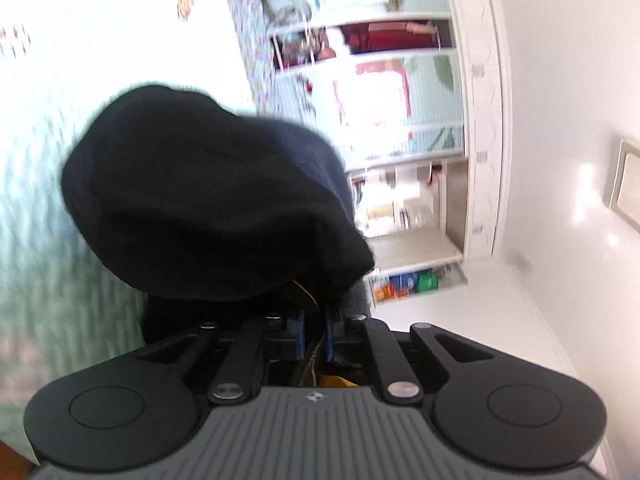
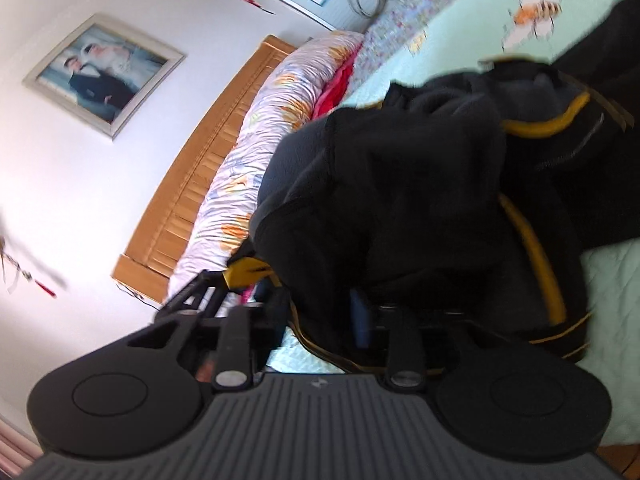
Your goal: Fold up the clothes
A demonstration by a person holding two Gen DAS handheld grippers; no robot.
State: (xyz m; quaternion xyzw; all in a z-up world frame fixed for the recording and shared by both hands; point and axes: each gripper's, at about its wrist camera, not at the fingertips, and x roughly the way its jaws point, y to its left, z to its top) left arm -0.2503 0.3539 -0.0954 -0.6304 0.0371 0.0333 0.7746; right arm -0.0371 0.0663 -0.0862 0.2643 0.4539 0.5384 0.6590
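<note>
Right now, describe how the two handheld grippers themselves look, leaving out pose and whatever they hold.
Both look alike. The left gripper has a grey ribbed body with a small diamond mark, two round black discs at its corners, black linkage bars with silver pivot screws, and blue finger pads; a thin yellow cable runs between them. The right gripper shows the same grey ribbed body, black discs and bars, and one blue pad. No sleeve or hand shows.

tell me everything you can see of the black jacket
The black jacket looks like soft fleece, with mustard-yellow piping, a yellow lining patch and a dark zipper. It is bunched and lifted, not yet folded flat, above the mint-green bedspread. In the left wrist view the left hand-held gripper is shut on a fold. Cloth drapes over the right hand-held gripper, hiding its grip.
</note>
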